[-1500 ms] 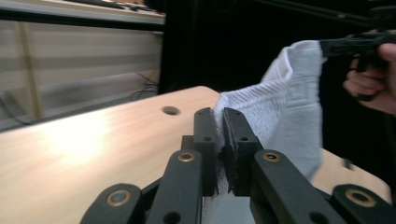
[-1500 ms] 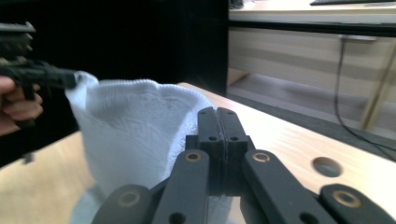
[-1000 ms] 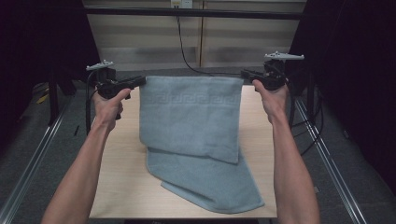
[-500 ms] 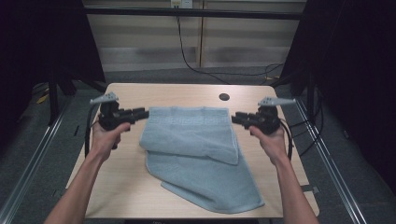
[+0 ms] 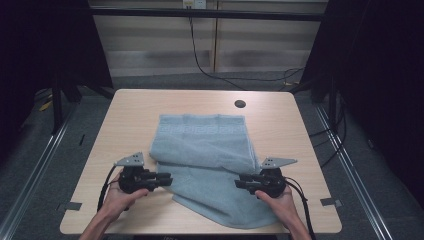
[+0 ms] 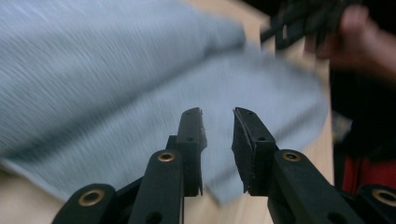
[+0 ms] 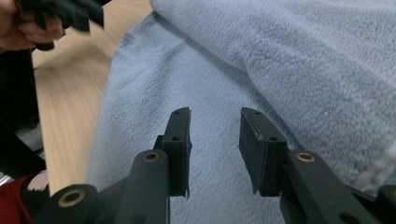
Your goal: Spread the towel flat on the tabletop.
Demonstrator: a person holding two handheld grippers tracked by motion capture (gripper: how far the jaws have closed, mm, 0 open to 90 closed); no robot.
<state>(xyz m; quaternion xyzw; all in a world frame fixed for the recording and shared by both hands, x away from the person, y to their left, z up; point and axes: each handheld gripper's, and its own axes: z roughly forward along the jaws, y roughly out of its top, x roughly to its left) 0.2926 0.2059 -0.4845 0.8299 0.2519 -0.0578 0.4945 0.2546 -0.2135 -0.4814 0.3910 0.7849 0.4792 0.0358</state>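
Room: dark surroundings, a pale panelled wall behind the table, a black cable [image 5: 200, 60] hanging down it, grey floor with metal rails on both sides.
Surface: light wooden table [image 5: 130, 115] with a round cable hole [image 5: 240, 104] near its far edge.
Towel: a pale blue-grey towel [image 5: 205, 150] lies at the middle of the table, folded unevenly; the upper layer carries a woven key-pattern band near its far edge, and the lower layer sticks out toward the near right corner.
Left gripper: the left gripper [image 5: 167, 178] sits low at the towel's near-left edge; its jaws have just been closing but stand apart with nothing between them.
Right gripper: the right gripper [image 5: 239, 183] lies over the towel's near-right part; its jaws have just been opening and stand apart, holding nothing.
Left gripper view: blurred; the 2 black jaws point across the towel's lower layer, with the other hand [image 6: 359, 32] beyond its far edge.
Right gripper view: sharp enough to show the fluffy pile and the rounded fold edge of the upper layer.
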